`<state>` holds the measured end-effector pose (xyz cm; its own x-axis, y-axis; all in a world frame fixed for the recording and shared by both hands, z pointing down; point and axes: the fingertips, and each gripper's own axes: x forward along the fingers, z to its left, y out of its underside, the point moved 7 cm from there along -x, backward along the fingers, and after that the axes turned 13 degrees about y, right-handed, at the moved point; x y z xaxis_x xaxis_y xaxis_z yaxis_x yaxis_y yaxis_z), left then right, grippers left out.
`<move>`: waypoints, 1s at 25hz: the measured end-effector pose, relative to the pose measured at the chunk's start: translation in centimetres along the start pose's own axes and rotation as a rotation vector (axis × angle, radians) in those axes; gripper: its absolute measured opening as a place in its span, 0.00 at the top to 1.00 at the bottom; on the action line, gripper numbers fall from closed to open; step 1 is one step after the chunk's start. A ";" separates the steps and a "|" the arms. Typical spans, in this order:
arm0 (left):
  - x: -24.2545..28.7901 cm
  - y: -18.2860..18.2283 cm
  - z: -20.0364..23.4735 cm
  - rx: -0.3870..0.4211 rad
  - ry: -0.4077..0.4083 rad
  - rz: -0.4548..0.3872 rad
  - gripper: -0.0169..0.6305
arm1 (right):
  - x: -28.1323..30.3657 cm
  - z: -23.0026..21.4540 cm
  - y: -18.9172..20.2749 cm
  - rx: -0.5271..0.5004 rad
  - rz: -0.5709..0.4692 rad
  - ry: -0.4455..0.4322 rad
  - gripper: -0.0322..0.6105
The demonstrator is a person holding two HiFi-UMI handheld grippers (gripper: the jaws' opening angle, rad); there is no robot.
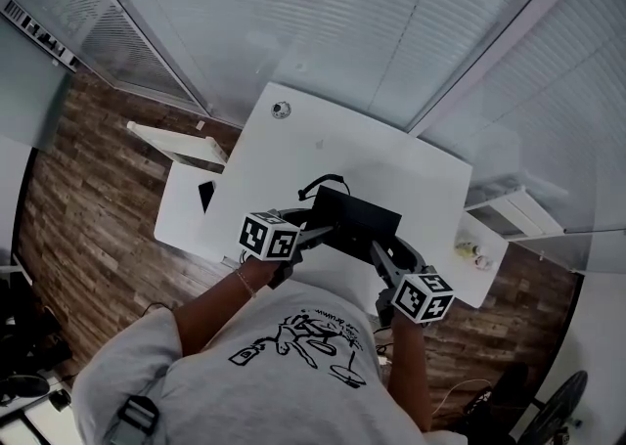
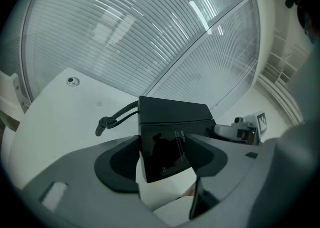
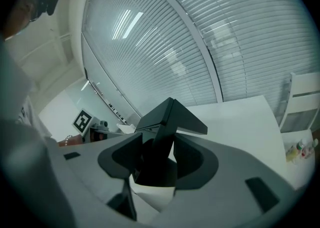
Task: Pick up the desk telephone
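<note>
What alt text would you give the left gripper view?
The left gripper clamps its grey jaws on one end of the black desk telephone, whose cord trails left over the white table; slatted blinds fill the background.

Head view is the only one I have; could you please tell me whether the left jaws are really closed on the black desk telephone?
Observer: Yes; the left gripper has its jaws pressed on both sides of the black desk telephone, on a glossy face with small pale print.
Operator: And the right one, please?
Observer: The right gripper has its jaws clamped on a thin edge at the telephone's other end.
Operator: Is the cord trapped?
Observer: No; the black coiled cord lies beyond the left jaws, clear of them.
</note>
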<state>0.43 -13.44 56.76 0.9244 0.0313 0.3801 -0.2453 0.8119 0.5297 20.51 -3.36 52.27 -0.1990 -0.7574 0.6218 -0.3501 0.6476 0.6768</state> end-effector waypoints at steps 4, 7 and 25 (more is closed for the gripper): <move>-0.8 -1.1 -1.8 0.030 -0.001 -0.004 0.54 | -1.5 0.7 -1.0 0.000 -0.029 -0.008 0.66; -1.4 -1.8 -3.1 0.057 -0.003 -0.004 0.54 | -2.6 1.2 -1.5 0.007 -0.055 -0.013 0.66; -4.9 -4.9 -8.8 0.111 0.028 -0.070 0.55 | -7.8 4.7 -6.1 -0.077 -0.150 -0.037 0.66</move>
<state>-0.31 -12.45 45.62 0.9478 -0.0050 0.3187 -0.2096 0.7434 0.6351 19.87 -1.81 41.40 -0.1840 -0.8476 0.4976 -0.3077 0.5305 0.7899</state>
